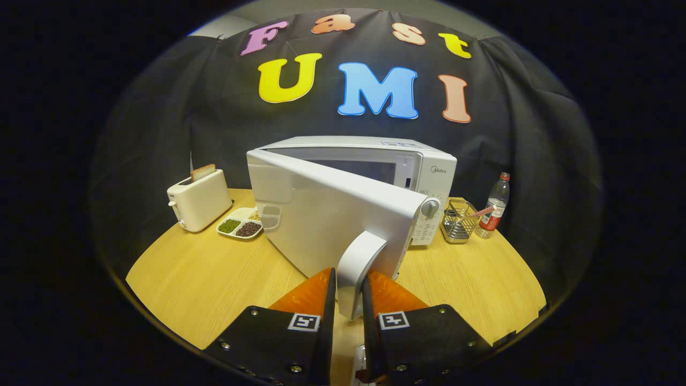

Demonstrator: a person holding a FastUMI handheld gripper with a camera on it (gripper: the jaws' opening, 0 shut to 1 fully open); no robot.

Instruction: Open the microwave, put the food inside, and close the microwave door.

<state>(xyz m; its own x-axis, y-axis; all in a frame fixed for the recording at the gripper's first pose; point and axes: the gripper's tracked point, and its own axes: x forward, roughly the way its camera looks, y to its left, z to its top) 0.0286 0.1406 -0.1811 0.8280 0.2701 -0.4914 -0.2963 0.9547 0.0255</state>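
Clamped between both fingers of the tongs (pixel 349 292) is the door handle (pixel 358 268) of the microwave (pixel 375 177), whose door (pixel 332 220) is swung partly open. Left of the microwave sit a divided dish (pixel 240 223) of food and a toaster (pixel 199 199). Opening looks underway; loading and closing remain.

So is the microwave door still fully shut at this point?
No, the microwave door stands swung partly open from the microwave, and the gripper has both fingers clamped on the door handle.
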